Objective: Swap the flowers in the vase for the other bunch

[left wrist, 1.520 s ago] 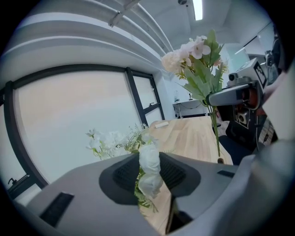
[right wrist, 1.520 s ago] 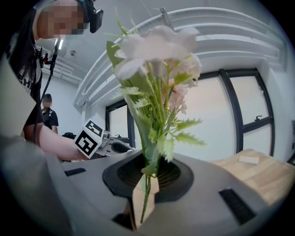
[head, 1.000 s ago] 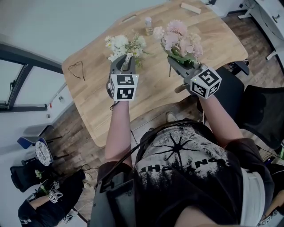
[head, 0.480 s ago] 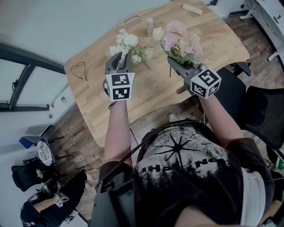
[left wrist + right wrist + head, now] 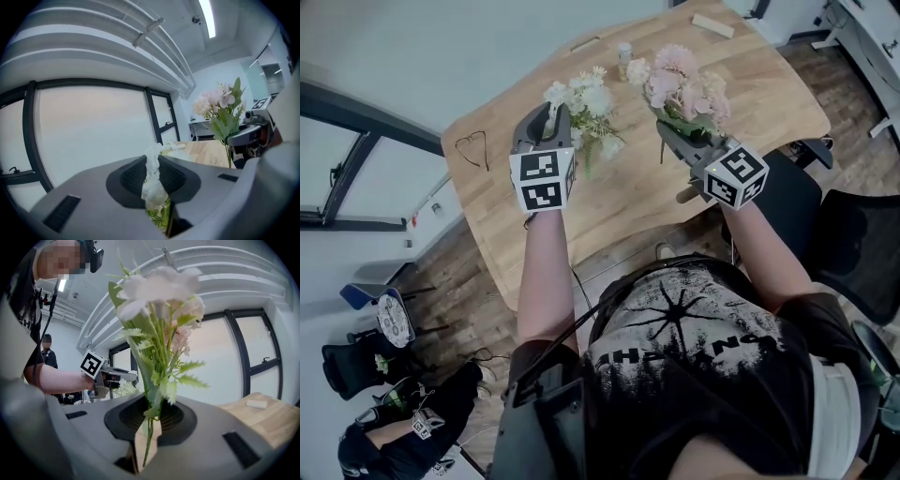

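Note:
My left gripper [image 5: 549, 120] is shut on the stems of a white bunch [image 5: 582, 99], held up above the wooden table [image 5: 619, 202]. In the left gripper view the white stems [image 5: 153, 180] sit pinched between the jaws. At the right, my right gripper [image 5: 669, 132] is shut on the green stems of a pink bunch [image 5: 684, 86], also held in the air. In the right gripper view, those stems [image 5: 151, 427] run down between the jaws. A small clear vase [image 5: 624, 53] stands at the table's far edge, between the two bunches, with no flowers in it.
A pale wooden block [image 5: 713, 25] lies at the table's far right corner. A heart [image 5: 472, 147] is drawn near the left edge. A black office chair [image 5: 853, 239] stands to my right. Another person [image 5: 394, 422] crouches on the floor at lower left.
My left gripper has risen with the white bunch and drifted toward the far side of the table. The right gripper and the pink bunch have stayed put.

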{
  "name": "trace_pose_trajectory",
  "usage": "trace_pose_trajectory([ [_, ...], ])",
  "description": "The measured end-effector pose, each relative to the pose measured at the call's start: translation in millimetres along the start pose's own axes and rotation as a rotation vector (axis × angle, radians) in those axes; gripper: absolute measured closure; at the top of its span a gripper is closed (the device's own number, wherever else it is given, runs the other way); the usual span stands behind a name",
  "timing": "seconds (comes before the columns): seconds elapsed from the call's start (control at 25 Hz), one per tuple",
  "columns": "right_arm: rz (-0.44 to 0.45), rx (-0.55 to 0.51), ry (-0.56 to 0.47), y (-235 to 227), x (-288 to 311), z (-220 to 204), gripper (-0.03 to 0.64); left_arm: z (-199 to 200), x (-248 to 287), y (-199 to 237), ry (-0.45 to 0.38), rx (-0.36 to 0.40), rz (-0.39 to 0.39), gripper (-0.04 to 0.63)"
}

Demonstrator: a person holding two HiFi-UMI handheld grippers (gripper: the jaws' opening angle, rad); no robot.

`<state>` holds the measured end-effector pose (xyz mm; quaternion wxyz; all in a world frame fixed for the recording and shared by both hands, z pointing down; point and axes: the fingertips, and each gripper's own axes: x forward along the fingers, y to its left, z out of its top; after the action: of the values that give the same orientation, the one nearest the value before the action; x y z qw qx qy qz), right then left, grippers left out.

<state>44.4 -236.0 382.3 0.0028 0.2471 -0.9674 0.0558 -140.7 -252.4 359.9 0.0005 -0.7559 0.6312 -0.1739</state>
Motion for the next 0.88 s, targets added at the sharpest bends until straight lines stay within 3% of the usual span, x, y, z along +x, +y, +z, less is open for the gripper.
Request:
trace_pose_trajectory([
  [0.88,0.073,-0.004,-0.031,9,2,9,0.562,74,-51,36,-0.171,-0.142,0.072,0.518],
])
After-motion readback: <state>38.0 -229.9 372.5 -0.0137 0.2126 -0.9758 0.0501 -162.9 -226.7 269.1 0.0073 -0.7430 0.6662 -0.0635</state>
